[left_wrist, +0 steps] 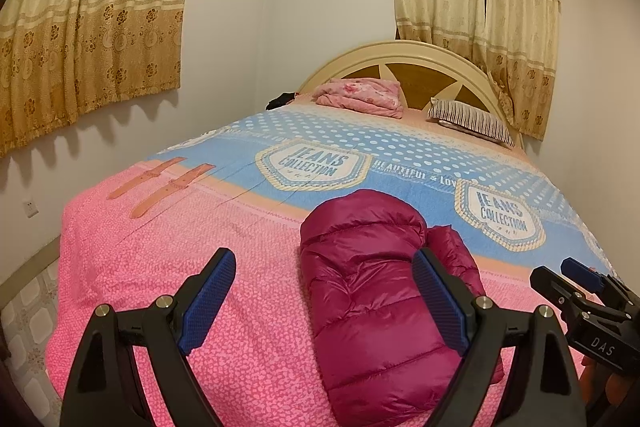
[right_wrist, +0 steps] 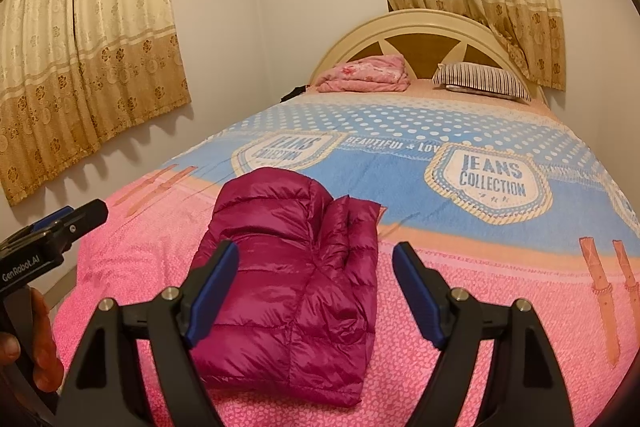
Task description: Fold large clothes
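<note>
- My left tool (left_wrist: 324,267) hangs with jaws spread wide, gripping nothing.
- My right tool (right_wrist: 316,263) is likewise agape and empty.
- The magenta puffer jacket (right_wrist: 292,287) lies folded on the bed (right_wrist: 460,307).

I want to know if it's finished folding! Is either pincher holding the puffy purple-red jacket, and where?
Neither. The left gripper and right gripper are open, above the folded magenta quilted jacket.

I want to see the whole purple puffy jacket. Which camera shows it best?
The right wrist view: the folded jacket lies almost whole between the open fingers, with only its near left edge covered. In the left wrist view, a finger hides part of its right side.
</note>
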